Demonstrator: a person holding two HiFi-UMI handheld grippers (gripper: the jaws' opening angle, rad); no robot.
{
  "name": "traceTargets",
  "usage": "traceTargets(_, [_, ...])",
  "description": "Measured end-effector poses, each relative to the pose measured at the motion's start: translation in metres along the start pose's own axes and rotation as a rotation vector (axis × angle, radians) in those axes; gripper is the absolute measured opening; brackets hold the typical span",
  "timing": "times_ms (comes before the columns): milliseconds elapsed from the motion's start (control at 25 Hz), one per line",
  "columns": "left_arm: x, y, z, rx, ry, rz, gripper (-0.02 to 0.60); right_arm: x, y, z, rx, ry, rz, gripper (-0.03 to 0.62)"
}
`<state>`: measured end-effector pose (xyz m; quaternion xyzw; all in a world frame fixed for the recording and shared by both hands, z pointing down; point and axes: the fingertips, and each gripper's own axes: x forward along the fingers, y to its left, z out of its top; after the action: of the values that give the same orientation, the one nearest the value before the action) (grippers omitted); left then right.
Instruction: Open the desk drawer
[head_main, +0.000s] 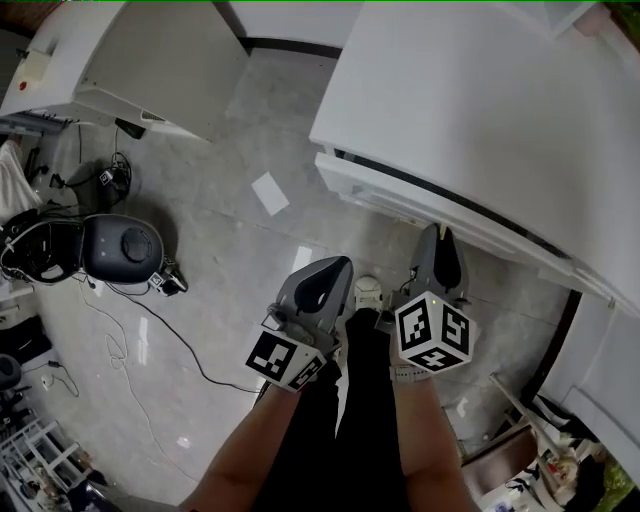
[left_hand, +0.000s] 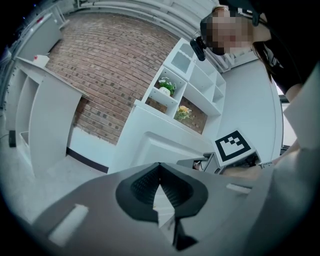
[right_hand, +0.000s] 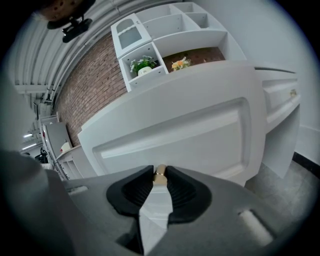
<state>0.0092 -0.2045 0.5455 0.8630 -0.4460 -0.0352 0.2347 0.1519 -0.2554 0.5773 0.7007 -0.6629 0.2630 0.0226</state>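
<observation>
Drawer (right_hand: 175, 132): white, with a flat front. It sits just under the top of the white desk (head_main: 480, 100), right in front of the right gripper.
Gap: in the head view, a thin dark line runs between the desk top and the drawer front.
Knob (right_hand: 160, 173): small and gold. It sticks out of the drawer front.
Right gripper (head_main: 438, 232): its two jaws are pinched on the knob, one on each side. Its tip is up against the drawer front.
Left gripper (left_hand: 160, 167): its jaws are pressed together at the tips, with nothing between them. It hangs over the floor, beside the right gripper and away from the desk.
Marker cubes: one black-and-white cube (head_main: 433, 332) rides on the right gripper. Another cube (head_main: 283, 360) rides on the left gripper.
Floor (head_main: 230, 260): gray and shiny.
Paper (head_main: 270, 193): a small white sheet lying flat on the floor, near the desk corner.
Black round thing (head_main: 122, 245): it sits on the floor far to the left, with thin cables (head_main: 150, 330) trailing from it.
Other desk (head_main: 150, 60): white, at the top left, well apart from the drawer.
Shelf (right_hand: 165, 30): white boxes on top of the desk. One holds a green plant (right_hand: 142, 64) and one holds orange flowers (right_hand: 180, 63).
Wall (left_hand: 110, 60): red brick, behind the shelf.
</observation>
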Motion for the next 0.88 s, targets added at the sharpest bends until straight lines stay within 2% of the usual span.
traceTargets(880, [-0.062,-0.034,0.0,0.02,-0.019,-0.02,-0.002,-0.062,0.012,-0.034,-0.028,0.024,0.036,0.071])
